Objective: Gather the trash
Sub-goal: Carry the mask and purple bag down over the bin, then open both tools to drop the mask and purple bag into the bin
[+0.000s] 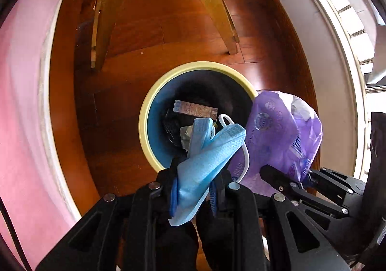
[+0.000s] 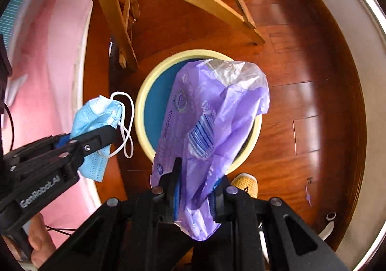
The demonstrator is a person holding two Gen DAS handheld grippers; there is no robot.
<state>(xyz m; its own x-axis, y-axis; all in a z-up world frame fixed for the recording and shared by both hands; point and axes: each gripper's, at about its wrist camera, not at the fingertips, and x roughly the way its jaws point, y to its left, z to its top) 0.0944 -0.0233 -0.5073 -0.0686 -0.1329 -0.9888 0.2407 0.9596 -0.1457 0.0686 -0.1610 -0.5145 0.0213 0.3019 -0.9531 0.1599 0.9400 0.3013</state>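
A round bin with a pale yellow rim [image 1: 154,102] [image 2: 142,92] and a blue inside stands on the wooden floor below both grippers. A flat printed carton [image 1: 193,109] and dark scraps lie at its bottom. My left gripper [image 1: 197,174] [image 2: 106,135] is shut on a crumpled blue face mask [image 1: 207,155] [image 2: 96,114] with white ear loops, above the bin's near edge. My right gripper [image 2: 196,188] [image 1: 299,181] is shut on a purple plastic wrapper [image 2: 212,111] [image 1: 277,131], which hangs over the bin's opening.
Wooden chair legs [image 1: 212,3] [image 2: 115,19] stand just beyond the bin. A pink bed cover [image 1: 21,102] [image 2: 48,65] runs along the left and a white baseboard [image 1: 333,58] along the right. A yellow shoe [image 2: 246,184] is beside the bin's near edge, and a hand [image 2: 38,242] holds the left gripper.
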